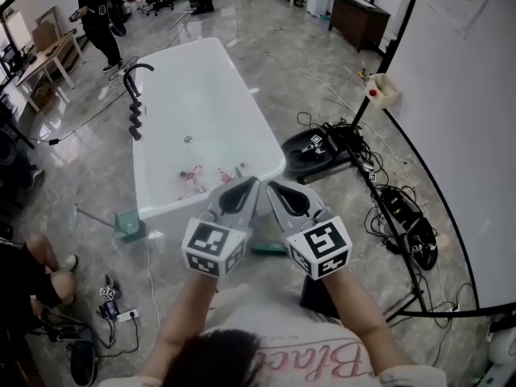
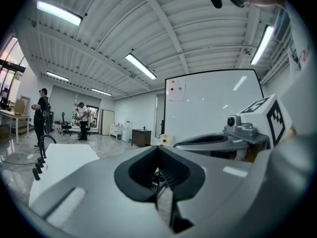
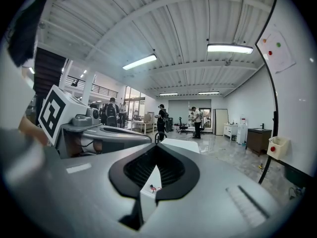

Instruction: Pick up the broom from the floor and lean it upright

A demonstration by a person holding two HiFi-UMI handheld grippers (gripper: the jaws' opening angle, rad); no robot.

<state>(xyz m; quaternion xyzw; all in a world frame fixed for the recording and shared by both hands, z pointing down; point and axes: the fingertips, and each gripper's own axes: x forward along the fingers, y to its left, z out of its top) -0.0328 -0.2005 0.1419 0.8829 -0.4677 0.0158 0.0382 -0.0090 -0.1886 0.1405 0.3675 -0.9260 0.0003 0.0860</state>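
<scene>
In the head view my left gripper (image 1: pixel 248 182) and right gripper (image 1: pixel 274 185) are held side by side at the near end of a white bathtub, both shut with nothing between their jaws. The left gripper view shows my left gripper (image 2: pixel 158 148) with its tips together, pointing level across the room. The right gripper (image 3: pixel 156 147) is likewise shut and empty. A green-headed broom (image 1: pixel 129 224) lies on the floor left of the tub, its thin handle running out to the left. A small green piece (image 1: pixel 266 249) shows on the floor between the two grippers; what it is cannot be told.
The white bathtub (image 1: pixel 165 63) with a black faucet (image 1: pixel 134 95) fills the middle. A whiteboard (image 1: pixel 459 95) on a black stand is at right, with cables and black devices (image 1: pixel 403 216) below it. A person (image 1: pixel 97 18) stands far left; another's leg (image 1: pixel 48 272) is at lower left.
</scene>
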